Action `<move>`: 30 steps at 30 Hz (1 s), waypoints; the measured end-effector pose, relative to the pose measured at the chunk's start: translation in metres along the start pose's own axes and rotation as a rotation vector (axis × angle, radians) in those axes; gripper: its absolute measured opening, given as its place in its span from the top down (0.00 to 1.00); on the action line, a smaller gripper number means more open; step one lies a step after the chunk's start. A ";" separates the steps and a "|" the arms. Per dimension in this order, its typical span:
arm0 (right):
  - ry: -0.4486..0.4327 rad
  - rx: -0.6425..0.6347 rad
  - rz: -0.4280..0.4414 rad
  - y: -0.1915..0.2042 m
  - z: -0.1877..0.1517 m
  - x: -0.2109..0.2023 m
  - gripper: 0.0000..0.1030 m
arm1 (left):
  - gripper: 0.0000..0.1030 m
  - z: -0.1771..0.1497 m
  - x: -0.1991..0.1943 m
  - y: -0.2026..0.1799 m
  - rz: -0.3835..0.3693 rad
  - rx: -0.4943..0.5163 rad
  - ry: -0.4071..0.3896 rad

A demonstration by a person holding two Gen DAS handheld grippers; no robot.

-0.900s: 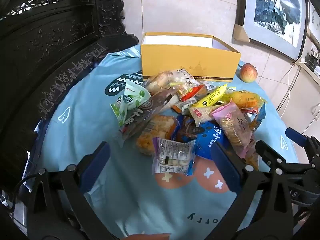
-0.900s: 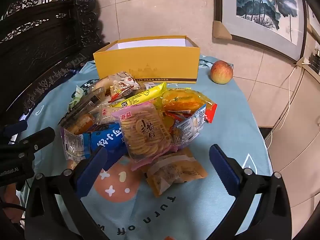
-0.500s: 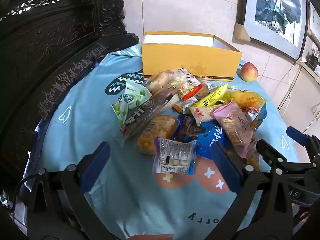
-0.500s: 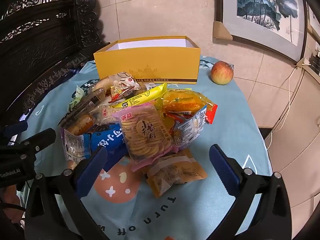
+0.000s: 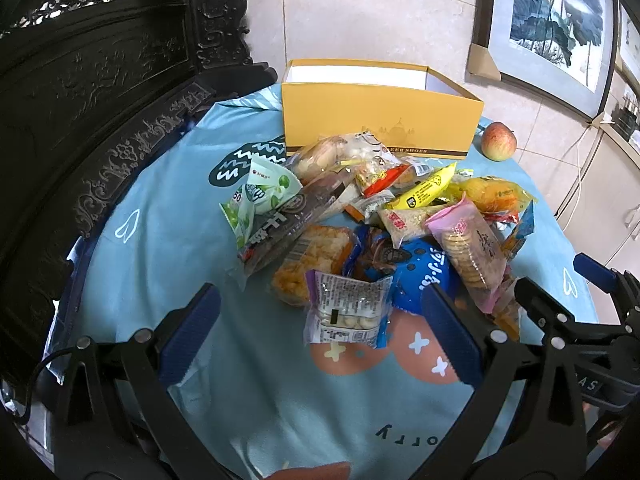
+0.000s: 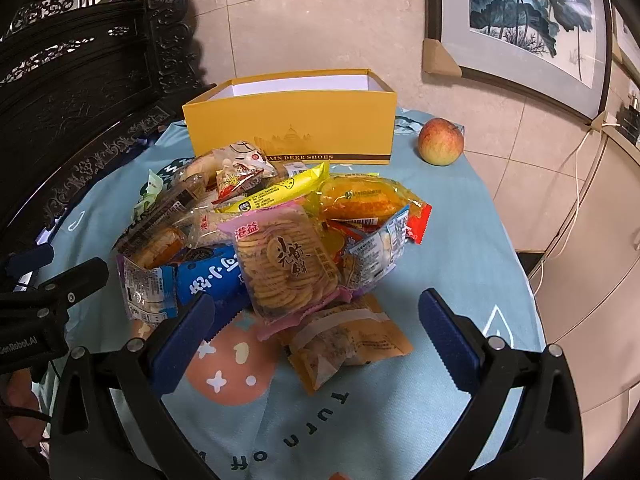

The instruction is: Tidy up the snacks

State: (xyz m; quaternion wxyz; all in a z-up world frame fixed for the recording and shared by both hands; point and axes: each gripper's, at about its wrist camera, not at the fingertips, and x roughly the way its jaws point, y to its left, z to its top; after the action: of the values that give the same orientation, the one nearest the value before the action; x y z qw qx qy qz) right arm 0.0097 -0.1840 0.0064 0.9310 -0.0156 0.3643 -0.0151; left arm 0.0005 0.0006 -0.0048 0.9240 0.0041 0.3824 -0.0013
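A heap of several wrapped snacks lies mid-table in front of an open yellow shoe box (image 5: 376, 120) (image 6: 292, 124). Nearest my left gripper (image 5: 320, 320) is a clear purple-edged packet (image 5: 346, 312), lying just ahead between the wide-open blue pads, untouched. My right gripper (image 6: 316, 320) is open too, hovering over a tan packet (image 6: 344, 340) and a pink-edged bag of round crackers (image 6: 284, 264). A blue bag (image 5: 424, 272) (image 6: 212, 276) sits between the two. Each gripper shows at the edge of the other's view.
A red-yellow apple (image 5: 498, 141) (image 6: 441, 141) stands right of the box. The round table wears a light-blue cloth (image 5: 160, 240) (image 6: 460, 264). Dark carved wooden furniture (image 5: 80, 80) rises along the left. Framed pictures lean on the tiled wall at right.
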 end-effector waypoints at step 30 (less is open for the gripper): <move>0.010 0.002 0.001 0.000 -0.001 0.002 0.01 | 0.02 -0.001 0.003 0.004 0.000 -0.010 0.008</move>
State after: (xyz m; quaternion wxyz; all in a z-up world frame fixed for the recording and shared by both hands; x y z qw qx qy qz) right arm 0.0105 -0.1846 0.0042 0.9291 -0.0143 0.3692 -0.0151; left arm 0.0020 0.0042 -0.0073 0.9224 -0.0006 0.3862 0.0009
